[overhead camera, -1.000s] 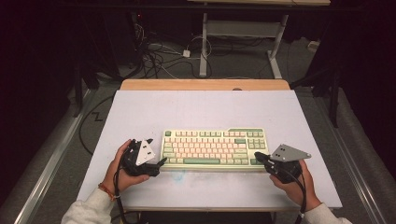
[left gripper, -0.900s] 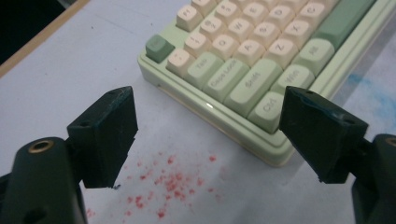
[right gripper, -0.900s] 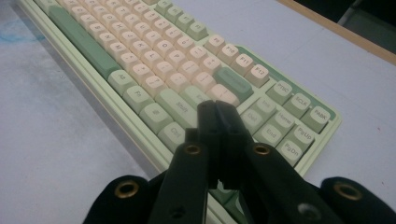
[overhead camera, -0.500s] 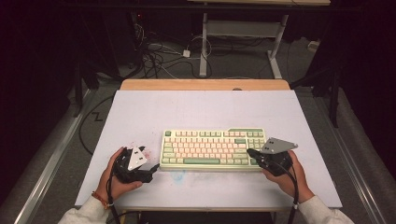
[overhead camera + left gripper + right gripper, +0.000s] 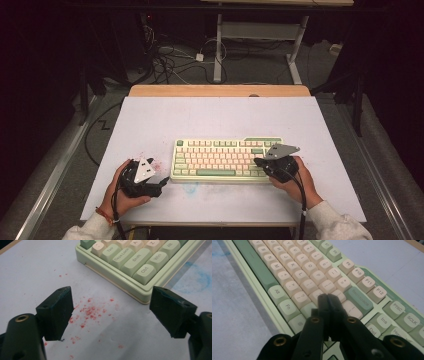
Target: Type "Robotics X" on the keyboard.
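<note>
The right gripper (image 5: 328, 298) has its fingers pressed together, holding nothing, and it has been sliding in from the keyboard's (image 5: 225, 159) right end, now poised over the keys near Enter, likely lining up a keypress. The left gripper (image 5: 110, 312), fingers spread wide and empty, is waiting just off the keyboard's left corner on the bench (image 5: 150, 120).
</note>
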Action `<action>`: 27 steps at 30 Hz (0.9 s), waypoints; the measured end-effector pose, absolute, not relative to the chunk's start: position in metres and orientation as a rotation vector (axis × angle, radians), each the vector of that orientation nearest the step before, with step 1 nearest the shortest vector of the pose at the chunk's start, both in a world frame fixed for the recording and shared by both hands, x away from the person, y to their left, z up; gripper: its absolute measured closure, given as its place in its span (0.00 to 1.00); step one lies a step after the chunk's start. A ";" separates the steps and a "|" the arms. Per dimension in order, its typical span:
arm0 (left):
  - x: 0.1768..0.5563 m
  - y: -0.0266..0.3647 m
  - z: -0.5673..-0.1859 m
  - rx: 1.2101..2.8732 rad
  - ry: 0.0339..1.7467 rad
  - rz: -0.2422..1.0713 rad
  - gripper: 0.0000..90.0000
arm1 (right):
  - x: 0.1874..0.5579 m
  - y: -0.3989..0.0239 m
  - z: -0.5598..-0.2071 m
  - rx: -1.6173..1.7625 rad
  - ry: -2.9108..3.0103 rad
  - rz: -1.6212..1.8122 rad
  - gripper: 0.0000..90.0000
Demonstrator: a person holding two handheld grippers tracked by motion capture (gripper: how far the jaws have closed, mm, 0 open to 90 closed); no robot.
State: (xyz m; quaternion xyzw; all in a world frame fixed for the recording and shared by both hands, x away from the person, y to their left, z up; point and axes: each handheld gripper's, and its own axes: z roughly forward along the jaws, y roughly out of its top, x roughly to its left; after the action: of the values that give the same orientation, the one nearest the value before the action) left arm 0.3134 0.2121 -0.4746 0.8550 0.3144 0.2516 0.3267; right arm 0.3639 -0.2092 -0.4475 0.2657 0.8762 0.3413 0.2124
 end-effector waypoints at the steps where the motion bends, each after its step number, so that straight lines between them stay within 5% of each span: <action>1: 0.314 0.212 -0.475 2.238 0.826 0.655 0.20 | 0.364 -0.209 -0.448 0.735 2.437 0.943 1.00; 27: 0.313 0.209 -0.474 2.241 0.822 0.595 0.21 | 0.362 -0.208 -0.458 0.738 2.443 0.924 1.00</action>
State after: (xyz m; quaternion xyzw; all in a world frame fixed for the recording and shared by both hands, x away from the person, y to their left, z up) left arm 0.3132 0.2087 -0.4739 0.8586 0.3149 0.2280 0.3342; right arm 0.3616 -0.2080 -0.4576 0.2657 0.8796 0.3326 0.2123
